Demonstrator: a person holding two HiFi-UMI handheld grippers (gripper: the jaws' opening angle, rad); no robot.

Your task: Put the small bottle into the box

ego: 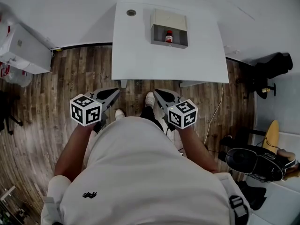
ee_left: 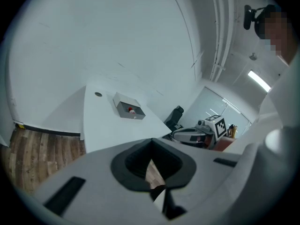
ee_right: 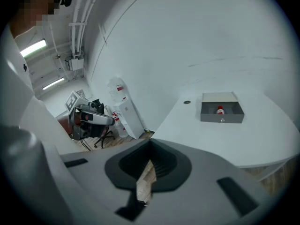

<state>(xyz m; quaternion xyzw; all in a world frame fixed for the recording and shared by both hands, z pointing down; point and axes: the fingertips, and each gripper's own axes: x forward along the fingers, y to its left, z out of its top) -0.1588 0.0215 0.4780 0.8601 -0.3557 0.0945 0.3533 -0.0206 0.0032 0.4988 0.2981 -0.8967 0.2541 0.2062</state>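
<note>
Box (ego: 168,18) (small bottle (ego: 168,36) inside) sits near the table (ego: 140,55)'s far edge.

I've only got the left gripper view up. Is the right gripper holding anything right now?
Observer: No. In its own view the right gripper has its jaws together, nothing between them.
Operator: Are we at the table yet?
Observer: No. The head view shows it and the left gripper held low over the wood floor, short of the table.
Operator: Anything off to my left?
Observer: A white cabinet stands on the floor there.
</note>
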